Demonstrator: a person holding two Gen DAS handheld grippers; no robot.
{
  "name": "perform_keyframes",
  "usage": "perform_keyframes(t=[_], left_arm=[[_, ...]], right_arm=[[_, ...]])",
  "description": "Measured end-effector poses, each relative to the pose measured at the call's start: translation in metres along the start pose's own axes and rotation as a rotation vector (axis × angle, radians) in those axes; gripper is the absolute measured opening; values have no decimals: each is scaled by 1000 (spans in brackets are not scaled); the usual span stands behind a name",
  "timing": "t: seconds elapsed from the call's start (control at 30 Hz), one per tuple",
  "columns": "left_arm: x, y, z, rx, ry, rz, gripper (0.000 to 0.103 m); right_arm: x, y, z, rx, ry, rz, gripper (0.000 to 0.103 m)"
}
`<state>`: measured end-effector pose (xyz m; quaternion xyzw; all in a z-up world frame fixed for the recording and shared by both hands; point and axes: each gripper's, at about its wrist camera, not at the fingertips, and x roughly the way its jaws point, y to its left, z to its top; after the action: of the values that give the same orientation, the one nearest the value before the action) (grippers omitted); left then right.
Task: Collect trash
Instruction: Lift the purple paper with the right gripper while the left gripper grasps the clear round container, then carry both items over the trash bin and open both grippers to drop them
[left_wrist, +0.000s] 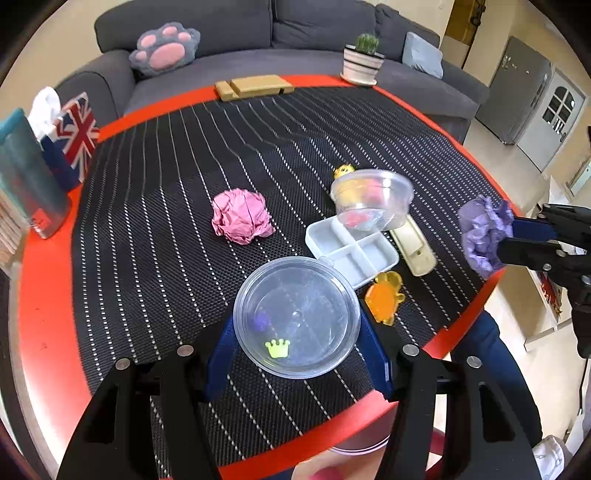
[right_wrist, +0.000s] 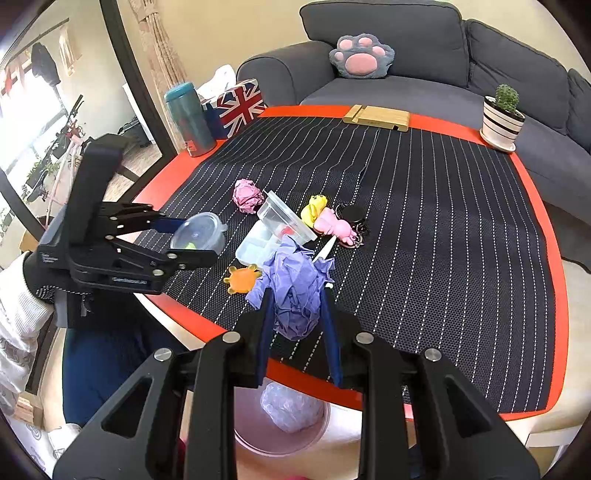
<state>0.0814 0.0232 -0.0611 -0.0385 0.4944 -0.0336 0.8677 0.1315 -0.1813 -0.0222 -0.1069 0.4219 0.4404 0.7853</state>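
My left gripper (left_wrist: 297, 354) is shut on a clear round plastic container (left_wrist: 297, 317) and holds it above the table's near edge; it also shows in the right wrist view (right_wrist: 199, 234). My right gripper (right_wrist: 297, 325) is shut on a crumpled purple paper ball (right_wrist: 295, 291) and holds it over the table's near edge, seen from the left wrist at the right (left_wrist: 484, 232). A crumpled pink paper ball (left_wrist: 240, 216) lies on the striped mat. A pink bin (right_wrist: 280, 428) with a clear crumpled bag in it stands below the table edge.
On the mat lie a tilted clear tub (left_wrist: 371, 199), a white divided tray (left_wrist: 351, 253), an orange toy (left_wrist: 384, 297), a cream case (left_wrist: 413, 247), pink and yellow figures with keys (right_wrist: 332, 221). At the edges stand a teal bottle (right_wrist: 188, 118), a flag tissue box (right_wrist: 240, 105), a wooden block (right_wrist: 376, 116), a potted cactus (right_wrist: 502, 118).
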Motion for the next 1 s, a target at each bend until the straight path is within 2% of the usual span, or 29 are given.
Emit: perform_keyframes(t=[0.43, 0.73, 1.0], left_arm=[[-51, -33, -27, 24, -133, 0, 60], [-61, -56, -60, 34, -156, -40, 60], [-62, -65, -83, 28, -153, -61, 60]], right_arm=[[-21, 22, -22, -34, -33, -6, 25], [-39, 42, -58, -60, -40, 12, 25], [-24, 53, -89, -65, 20, 49, 25]])
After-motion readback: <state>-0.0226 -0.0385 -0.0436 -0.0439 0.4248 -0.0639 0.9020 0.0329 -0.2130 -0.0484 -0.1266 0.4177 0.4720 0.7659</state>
